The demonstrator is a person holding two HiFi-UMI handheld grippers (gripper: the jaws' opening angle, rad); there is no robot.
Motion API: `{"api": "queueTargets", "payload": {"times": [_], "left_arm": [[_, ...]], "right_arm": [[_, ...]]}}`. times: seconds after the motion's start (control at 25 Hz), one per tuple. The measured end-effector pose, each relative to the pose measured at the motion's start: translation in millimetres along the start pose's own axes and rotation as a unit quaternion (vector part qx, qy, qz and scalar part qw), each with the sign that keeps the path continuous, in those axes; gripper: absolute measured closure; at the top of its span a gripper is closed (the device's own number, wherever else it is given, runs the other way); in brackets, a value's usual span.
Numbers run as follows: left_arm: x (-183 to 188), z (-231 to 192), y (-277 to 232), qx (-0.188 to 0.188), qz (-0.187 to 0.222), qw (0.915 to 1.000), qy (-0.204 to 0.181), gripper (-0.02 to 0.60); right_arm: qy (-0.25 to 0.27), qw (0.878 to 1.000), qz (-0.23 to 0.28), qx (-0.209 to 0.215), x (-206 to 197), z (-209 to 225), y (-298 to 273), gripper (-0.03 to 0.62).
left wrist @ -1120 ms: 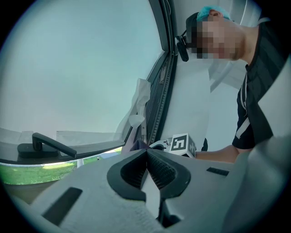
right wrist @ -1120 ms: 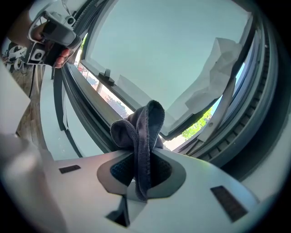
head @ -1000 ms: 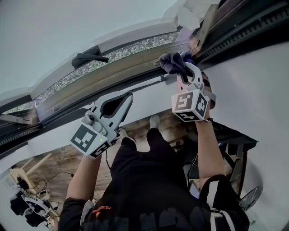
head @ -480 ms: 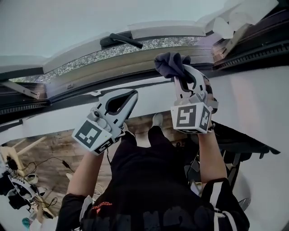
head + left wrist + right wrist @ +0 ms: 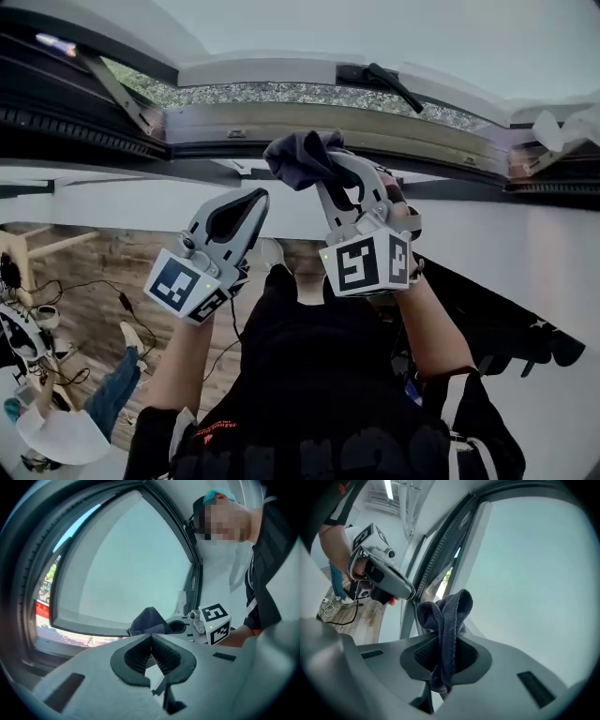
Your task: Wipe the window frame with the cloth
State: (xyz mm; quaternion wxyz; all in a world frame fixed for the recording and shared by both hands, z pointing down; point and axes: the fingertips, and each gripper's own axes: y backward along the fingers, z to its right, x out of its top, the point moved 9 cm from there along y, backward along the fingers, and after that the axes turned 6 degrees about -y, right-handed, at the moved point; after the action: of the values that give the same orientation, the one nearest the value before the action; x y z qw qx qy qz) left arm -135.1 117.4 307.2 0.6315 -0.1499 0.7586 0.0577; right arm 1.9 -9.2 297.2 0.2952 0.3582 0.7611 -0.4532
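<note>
Pinching the dark, bunched fabric cloth (image 5: 298, 155) between its grey ribbed pads, your right gripper (image 5: 330, 180) is clamped firmly on it. The right gripper view shows a fold trapped deep between the jaws, a loose tail hanging below, and a rounded wad standing proud of the tips. That wad is what meets the surface, so the hard plastic stays off the paintwork.

You hold the cloth up at the lower rail of the grey metal window frame (image 5: 281, 120), beside the dark rubber seal strip. From the head view it overlaps the rail, and I judge it to be pressed there or just short of it; actual contact cannot be confirmed. The black lever window handle (image 5: 394, 82) sits further along the rail to the right, well apart from the cloth.

Your left gripper (image 5: 257, 197) hangs just beside the right one, below the rail, with its jaws pressed together on nothing. In its own view the two pads meet at the tips and only the pane shows beyond. It looks parked out of the wiping path, near enough to help if the cloth slips.

With the wad so small, steady pressure along the rail matters, or it may roll out of the pinch.
</note>
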Motion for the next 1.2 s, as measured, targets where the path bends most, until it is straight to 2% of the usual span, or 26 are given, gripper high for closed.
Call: {"api": "queueTargets", "payload": {"times": [0.24,0.52,0.88,1.2], "left_arm": [[-12,-43,77,0.073,0.006,0.9973,0.012,0.560],[-21,-74,129,0.109,0.019,0.9936,0.025,0.560],[-39,-95,164,0.138,0.014,0.9893,0.047,0.560],[-47,-104,166,0.134,0.009,0.9894,0.055,0.560]], "right_arm": [[0.024,0.997,0.041,0.064,60,-57,-63,0.551],[0.036,0.990,0.072,0.119,106,-110,-119,0.551],[0.014,0.984,0.069,0.166,116,-145,-171,0.551],[0.007,0.986,0.035,0.162,106,-152,-201,0.551]]}}
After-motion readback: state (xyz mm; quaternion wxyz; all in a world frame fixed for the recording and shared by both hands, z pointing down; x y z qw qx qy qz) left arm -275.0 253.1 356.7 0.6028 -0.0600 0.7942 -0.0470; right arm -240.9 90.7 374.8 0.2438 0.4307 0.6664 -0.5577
